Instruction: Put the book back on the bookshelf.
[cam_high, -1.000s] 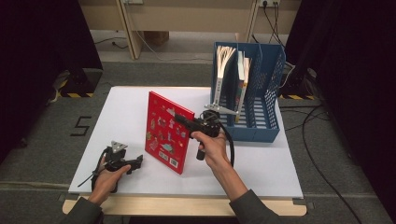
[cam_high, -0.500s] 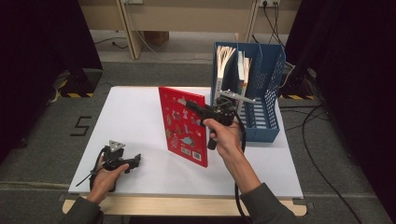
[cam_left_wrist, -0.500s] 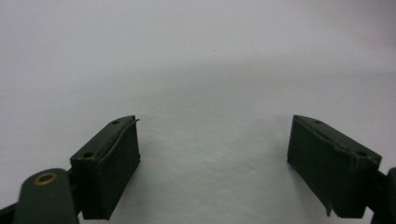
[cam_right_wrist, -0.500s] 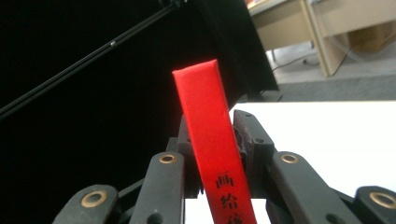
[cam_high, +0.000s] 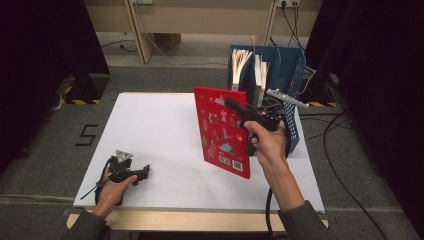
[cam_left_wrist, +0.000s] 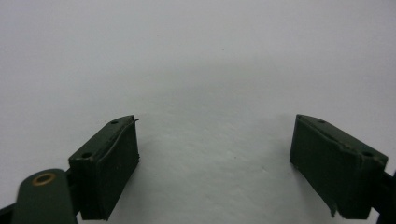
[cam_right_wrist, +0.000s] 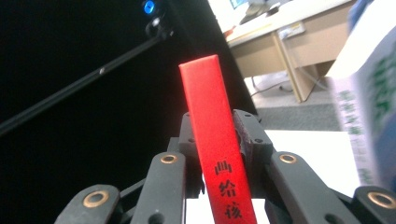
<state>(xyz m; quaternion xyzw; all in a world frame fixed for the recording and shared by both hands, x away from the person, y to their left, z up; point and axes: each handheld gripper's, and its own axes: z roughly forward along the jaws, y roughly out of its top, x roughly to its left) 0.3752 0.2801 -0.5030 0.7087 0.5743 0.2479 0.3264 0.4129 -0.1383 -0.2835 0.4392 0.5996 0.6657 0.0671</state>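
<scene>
Red book (cam_high: 222, 131) (clamped, lifted) beside blue rack (cam_high: 291, 75) apparently holding books.

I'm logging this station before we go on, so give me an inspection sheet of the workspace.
Surface: white table, bare around the work.
Job's things: red book lifted, upright; blue file rack at the far right, holding books.
Clutter: nothing seen.
Grippers: right hand-held gripper shut on the book's spine; left hand-held gripper open, resting on the table.
Cables: one trails from the right hand-held gripper; more on the floor at right.
Surroundings: grey carpet, wooden furniture legs behind.
</scene>
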